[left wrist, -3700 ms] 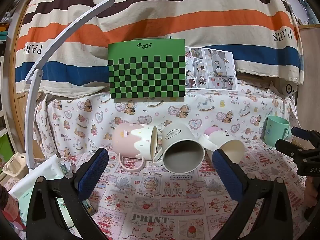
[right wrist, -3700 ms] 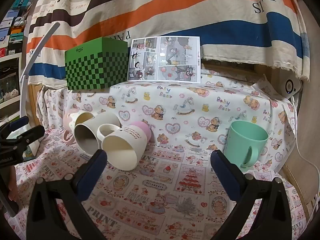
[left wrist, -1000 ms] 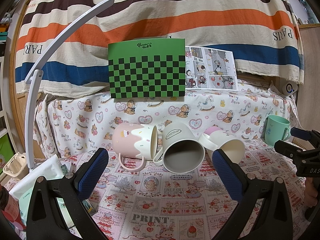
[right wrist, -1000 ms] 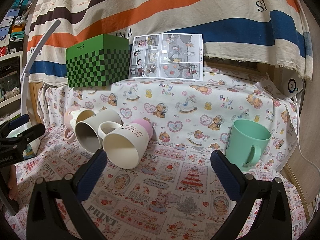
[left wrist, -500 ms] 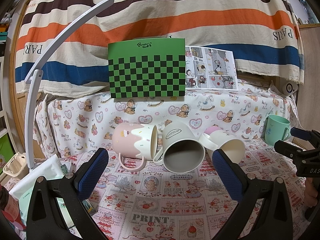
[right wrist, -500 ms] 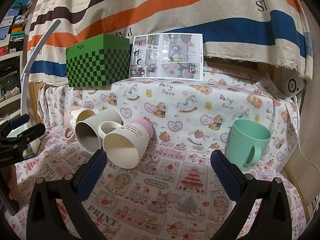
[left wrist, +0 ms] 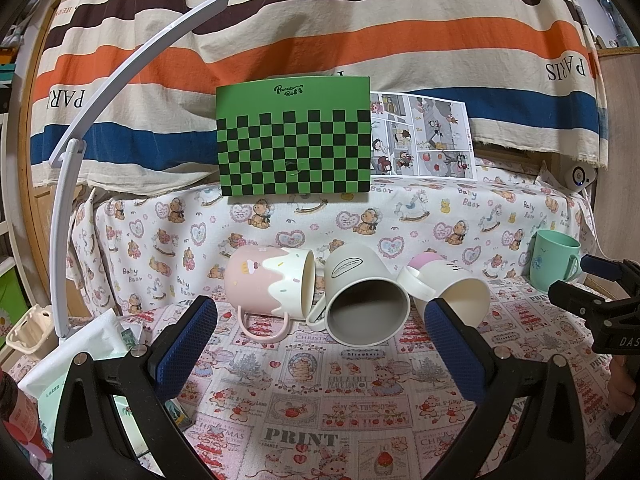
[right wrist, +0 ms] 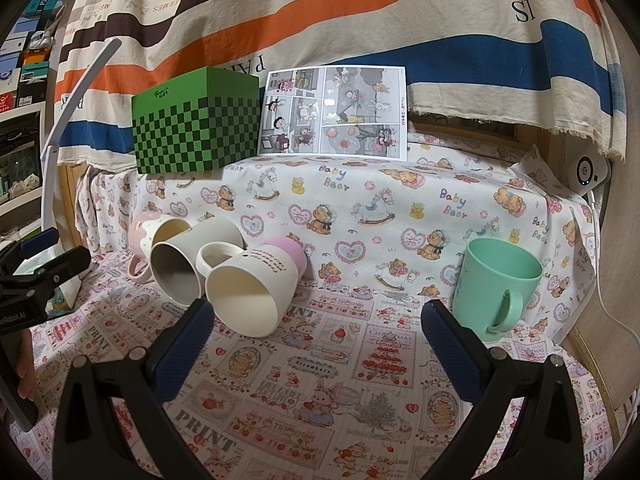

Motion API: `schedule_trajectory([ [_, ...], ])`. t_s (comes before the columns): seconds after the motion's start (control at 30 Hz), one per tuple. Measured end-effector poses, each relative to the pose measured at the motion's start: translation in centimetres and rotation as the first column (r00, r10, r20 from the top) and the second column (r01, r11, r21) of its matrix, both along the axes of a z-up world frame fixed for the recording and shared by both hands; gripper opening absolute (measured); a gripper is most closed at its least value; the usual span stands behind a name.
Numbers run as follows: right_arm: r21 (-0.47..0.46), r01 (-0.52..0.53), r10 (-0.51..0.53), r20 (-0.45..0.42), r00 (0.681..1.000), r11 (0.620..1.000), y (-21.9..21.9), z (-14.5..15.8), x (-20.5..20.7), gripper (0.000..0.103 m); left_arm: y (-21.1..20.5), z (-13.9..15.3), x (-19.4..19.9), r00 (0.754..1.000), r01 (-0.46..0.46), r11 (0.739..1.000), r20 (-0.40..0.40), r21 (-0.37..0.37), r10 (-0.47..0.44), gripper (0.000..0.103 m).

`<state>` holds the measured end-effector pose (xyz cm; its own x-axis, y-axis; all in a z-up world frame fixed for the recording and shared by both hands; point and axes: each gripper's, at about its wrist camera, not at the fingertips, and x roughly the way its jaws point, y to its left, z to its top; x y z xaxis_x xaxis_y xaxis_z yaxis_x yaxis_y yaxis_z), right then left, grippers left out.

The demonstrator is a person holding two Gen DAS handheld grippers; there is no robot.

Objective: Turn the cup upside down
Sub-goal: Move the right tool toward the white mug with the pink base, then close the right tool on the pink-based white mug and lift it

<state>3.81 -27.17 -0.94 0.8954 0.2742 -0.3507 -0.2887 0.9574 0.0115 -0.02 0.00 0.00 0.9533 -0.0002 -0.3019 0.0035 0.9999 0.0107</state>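
A mint green cup (right wrist: 496,284) stands upright, mouth up, handle toward me, at the right of the patterned cloth; it also shows far right in the left wrist view (left wrist: 554,260). Three mugs lie on their sides in a row: a pink and cream one (left wrist: 268,284), a grey one (left wrist: 362,296) and a cream one with a pink base (right wrist: 256,284). My left gripper (left wrist: 320,344) is open and empty, low over the cloth before the lying mugs. My right gripper (right wrist: 316,340) is open and empty, between the cream mug and the green cup.
A green checkered box (left wrist: 294,142) and a comic sheet (right wrist: 334,112) stand on the raised ledge behind. A white curved lamp arm (left wrist: 80,140) rises at the left, with a white packet (left wrist: 76,356) at its foot. A striped cloth hangs behind.
The right wrist view has shifted slightly, bringing the green cup a little closer. The left gripper has stayed still. Both stay open.
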Motion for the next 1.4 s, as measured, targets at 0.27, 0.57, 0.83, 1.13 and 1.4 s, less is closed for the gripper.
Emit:
schedule_trajectory([
  [0.27, 0.008, 0.010, -0.010, -0.023, 1.000, 1.000, 0.3, -0.3, 0.0, 0.103, 0.0, 0.0, 0.0, 1.000, 0.000, 1.000, 0.002, 0.000, 0.000, 0.103],
  [0.57, 0.244, -0.035, 0.084, -0.190, 0.978, 0.969, -0.6, 3.2, 2.6, 0.103, 0.1, 0.0, -0.2, 1.000, -0.001, 1.000, 0.006, 0.000, 0.001, 0.103],
  [0.83, 0.392, -0.007, 0.174, -0.391, 0.904, 0.920, -0.5, 4.9, 9.7, 0.103, 0.1, 0.0, -0.2, 1.000, -0.002, 1.000, 0.005, 0.000, 0.002, 0.103],
  [1.13, 0.344, -0.056, 0.280, -0.645, 0.711, 0.937, 3.2, 0.0, 18.0, 0.089, 0.2, -0.1, -0.2, 1.000, 0.006, 1.000, 0.004, 0.000, -0.006, 0.103],
  [1.4, 0.271, -0.186, 0.329, -0.762, 0.558, 0.944, 6.4, -2.8, 20.6, 0.084, -0.2, -0.1, 0.1, 1.000, 0.011, 1.000, -0.008, -0.003, -0.011, 0.103],
])
